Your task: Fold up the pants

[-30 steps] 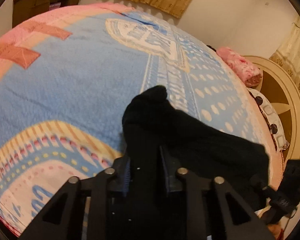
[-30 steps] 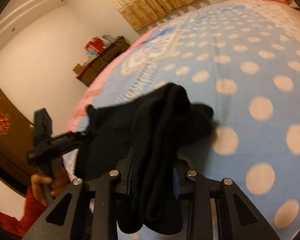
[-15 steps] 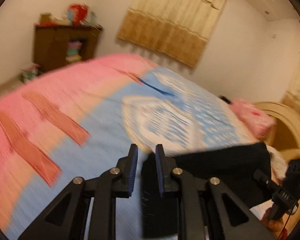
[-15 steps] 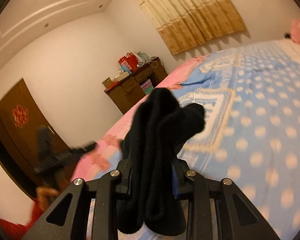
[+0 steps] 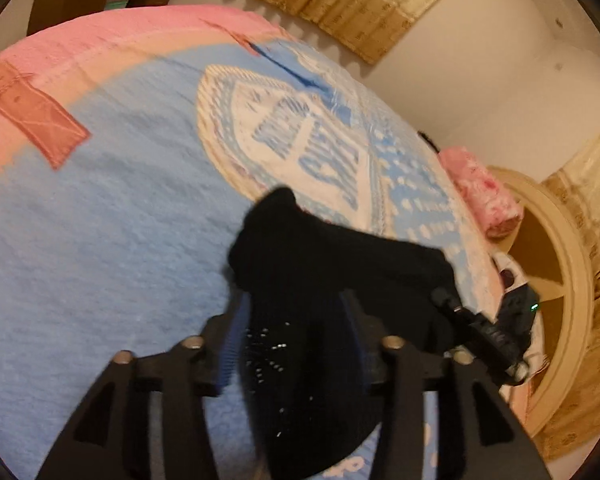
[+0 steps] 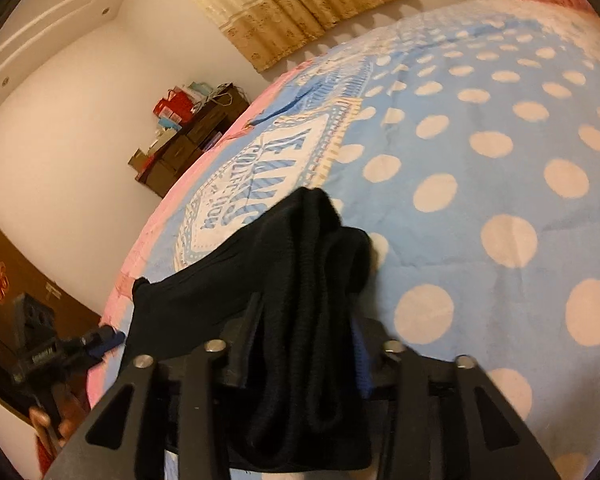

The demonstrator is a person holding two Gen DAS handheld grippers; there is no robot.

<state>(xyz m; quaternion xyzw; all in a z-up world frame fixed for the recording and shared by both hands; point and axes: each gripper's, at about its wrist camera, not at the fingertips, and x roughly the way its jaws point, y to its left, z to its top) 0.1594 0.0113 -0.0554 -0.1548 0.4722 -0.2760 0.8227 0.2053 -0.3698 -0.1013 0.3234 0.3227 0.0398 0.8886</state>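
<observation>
Black knit, soft and limp: the pants point(image 5: 300, 280) hang bunched between my two tools above the bed point(image 5: 100, 220). My left hand-held gripper point(image 5: 292, 340) is clamped on one bunch, my right hand-held gripper point(image 6: 304, 340) on another (ribbed, probably the waistband). I judge them light; grip edges, not middles. No containers visible.

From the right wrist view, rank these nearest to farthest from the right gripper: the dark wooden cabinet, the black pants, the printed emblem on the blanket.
1. black pants, clamped in the right gripper, dead ahead.
2. printed emblem, on the blanket just beyond the pants, slightly left.
3. dark wooden cabinet, against the wall past the bed's far edge, upper left.
</observation>
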